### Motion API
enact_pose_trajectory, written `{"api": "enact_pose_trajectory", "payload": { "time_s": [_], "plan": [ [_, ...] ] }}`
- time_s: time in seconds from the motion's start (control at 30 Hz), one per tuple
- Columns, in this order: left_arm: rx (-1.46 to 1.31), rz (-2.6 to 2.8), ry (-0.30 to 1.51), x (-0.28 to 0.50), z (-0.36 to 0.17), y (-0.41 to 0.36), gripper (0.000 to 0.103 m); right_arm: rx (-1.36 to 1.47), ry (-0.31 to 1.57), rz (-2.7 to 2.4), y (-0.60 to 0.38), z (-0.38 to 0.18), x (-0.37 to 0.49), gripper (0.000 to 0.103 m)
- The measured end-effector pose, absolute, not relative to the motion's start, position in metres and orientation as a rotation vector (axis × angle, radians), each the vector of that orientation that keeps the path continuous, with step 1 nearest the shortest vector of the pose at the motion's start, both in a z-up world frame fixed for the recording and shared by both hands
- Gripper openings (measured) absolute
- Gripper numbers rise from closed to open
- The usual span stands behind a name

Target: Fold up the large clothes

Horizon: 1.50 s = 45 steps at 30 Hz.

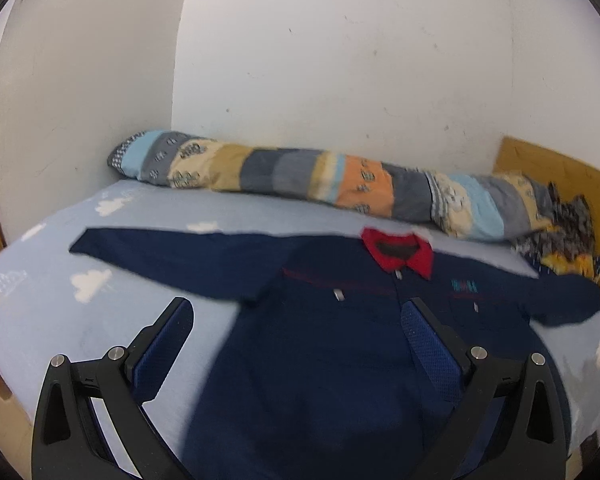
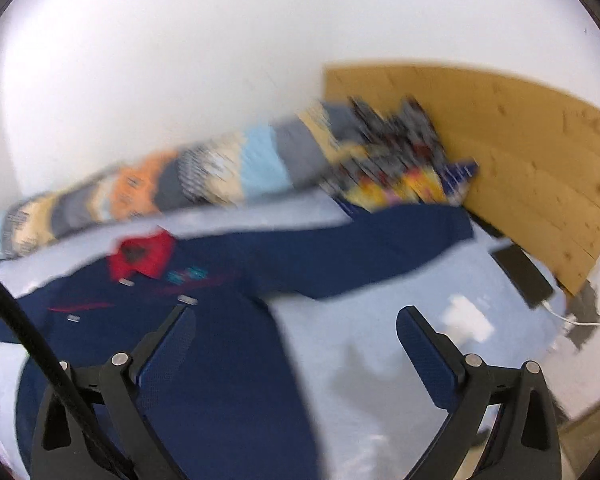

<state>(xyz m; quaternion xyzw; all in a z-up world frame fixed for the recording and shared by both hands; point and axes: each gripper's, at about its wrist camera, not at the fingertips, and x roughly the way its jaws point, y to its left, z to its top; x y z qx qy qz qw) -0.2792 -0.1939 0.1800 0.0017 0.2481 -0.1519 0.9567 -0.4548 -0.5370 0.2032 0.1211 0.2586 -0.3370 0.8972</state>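
A navy long-sleeved jacket (image 1: pixel 320 340) with a red collar (image 1: pixel 400 254) lies spread flat, front up, on a light blue bed sheet (image 1: pixel 60 312). Both sleeves stretch out sideways. My left gripper (image 1: pixel 298 310) is open and empty, hovering above the jacket's left body side. In the right wrist view the jacket (image 2: pixel 220 340) lies left of centre, its sleeve (image 2: pixel 380 248) reaching right. My right gripper (image 2: pixel 296 316) is open and empty above the jacket's right edge and the sheet (image 2: pixel 380 340). This view is motion-blurred.
A long patchwork bolster (image 1: pixel 300 176) lies along the white wall. A crumpled patterned cloth (image 1: pixel 560 232) sits at the bed's far right by a wooden headboard (image 2: pixel 520 152). A dark phone (image 2: pixel 524 276) with a white cable lies near the headboard.
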Motion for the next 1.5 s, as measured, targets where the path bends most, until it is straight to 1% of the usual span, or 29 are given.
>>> {"api": "enact_pose_trajectory", "payload": {
  "time_s": [0.1, 0.2, 0.3, 0.57, 0.93, 1.5],
  "plan": [
    [0.07, -0.336, 0.575, -0.285, 0.15, -0.202, 0.103, 0.171, 0.523, -0.594, -0.477, 0.186, -0.436, 0.103],
    [0.091, -0.41, 0.625, -0.28, 0.137, -0.199, 0.103, 0.054, 0.605, -0.5, -0.43, 0.166, -0.402, 0.103],
    [0.099, -0.417, 0.612, -0.278, 0.134, -0.186, 0.103, -0.025, 0.634, -0.442, -0.4, 0.153, -0.382, 0.103],
    [0.103, -0.433, 0.61, -0.275, 0.132, -0.192, 0.103, -0.048, 0.647, -0.4, -0.387, 0.143, -0.376, 0.103],
    [0.233, -0.483, 0.515, -0.293, 0.13, -0.211, 0.103, -0.102, 0.634, -0.396, -0.377, 0.142, -0.379, 0.103],
    [0.233, -0.484, 0.508, -0.295, 0.128, -0.21, 0.103, -0.161, 0.627, -0.401, -0.367, 0.143, -0.379, 0.103]
  ]
}}
